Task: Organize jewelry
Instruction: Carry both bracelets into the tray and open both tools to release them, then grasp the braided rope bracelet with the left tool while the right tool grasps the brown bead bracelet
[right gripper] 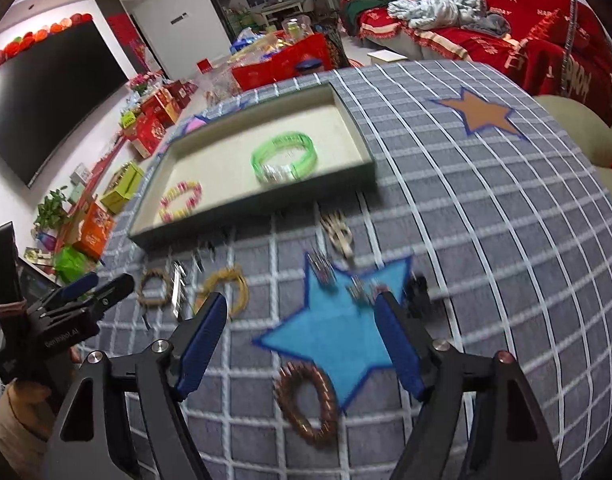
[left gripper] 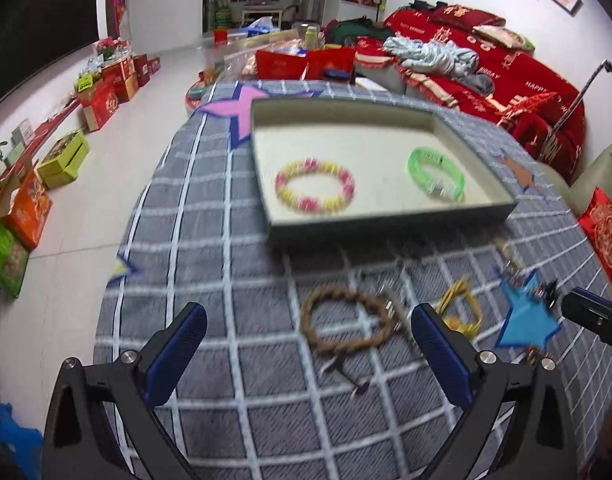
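Jewelry lies in two lots: a yellow-pink bracelet [left gripper: 315,186] and a green bangle [left gripper: 436,174] already sit in the tray [left gripper: 386,222], while the rest is loose on the checked cloth [left gripper: 234,264] in front of it. I judge I am between placings, coming down for the next pieces.

My left gripper [left gripper: 306,354] is spread wide with nothing in it, and the brown bead bracelet [left gripper: 346,322] lies on the cloth between its fingers, untouched. A yellow bracelet [left gripper: 462,312] sits just beside the right finger.

My right gripper [right gripper: 302,340] is also open and empty, hovering over the blue star [right gripper: 338,332]. Small silvery pieces [right gripper: 360,290] rest on the star near its far finger, too blurred to name, and a copper bracelet [right gripper: 306,408] lies nearer me at the star's edge.

Next, I think, each hand must drop lower, straddle one side of its ring rather than the whole loop, and close gently before lifting toward the tray.
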Motion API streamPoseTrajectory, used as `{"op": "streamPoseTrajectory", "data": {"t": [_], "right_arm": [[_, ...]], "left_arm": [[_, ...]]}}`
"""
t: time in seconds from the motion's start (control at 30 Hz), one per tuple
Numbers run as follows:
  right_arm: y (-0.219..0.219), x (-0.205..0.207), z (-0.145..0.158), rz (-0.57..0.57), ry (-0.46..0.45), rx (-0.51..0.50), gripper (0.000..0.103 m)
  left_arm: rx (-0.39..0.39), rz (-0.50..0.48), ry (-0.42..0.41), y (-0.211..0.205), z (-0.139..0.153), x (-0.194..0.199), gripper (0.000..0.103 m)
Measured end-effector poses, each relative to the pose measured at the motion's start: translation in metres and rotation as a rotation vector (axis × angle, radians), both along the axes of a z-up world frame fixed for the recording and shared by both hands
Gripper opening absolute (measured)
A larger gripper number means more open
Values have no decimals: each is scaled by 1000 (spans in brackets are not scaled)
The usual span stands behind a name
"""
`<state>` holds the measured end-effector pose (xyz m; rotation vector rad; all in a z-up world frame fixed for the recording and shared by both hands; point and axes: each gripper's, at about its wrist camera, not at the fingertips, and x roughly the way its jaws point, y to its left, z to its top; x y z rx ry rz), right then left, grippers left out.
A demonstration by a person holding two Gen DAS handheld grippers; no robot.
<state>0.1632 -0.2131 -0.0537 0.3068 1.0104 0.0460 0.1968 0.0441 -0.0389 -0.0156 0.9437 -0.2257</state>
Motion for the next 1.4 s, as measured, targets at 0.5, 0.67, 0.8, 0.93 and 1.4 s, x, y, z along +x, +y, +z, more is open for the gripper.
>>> {"op": "streamPoseTrajectory", "data": {"t": [0.5,0.67,0.8,0.93,1.4], "right_arm": [[-6,-30,-32,-33,80,9,79],[2,-32,-31,-5,81,-20,79],[11,-32,-31,16,75,-59,79],[5,-33,-27,-20,58,-40,79],[32,-34,-33,73,80,-238,43]], "left_arm": [[14,80,58,15,-21,10,103],[43,56,52,7,-24,13,103],[64,40,43,2,-23,14,103],[58,46,46,3,-22,14,103],[113,-16,8,-15,-20,11,76]]}}
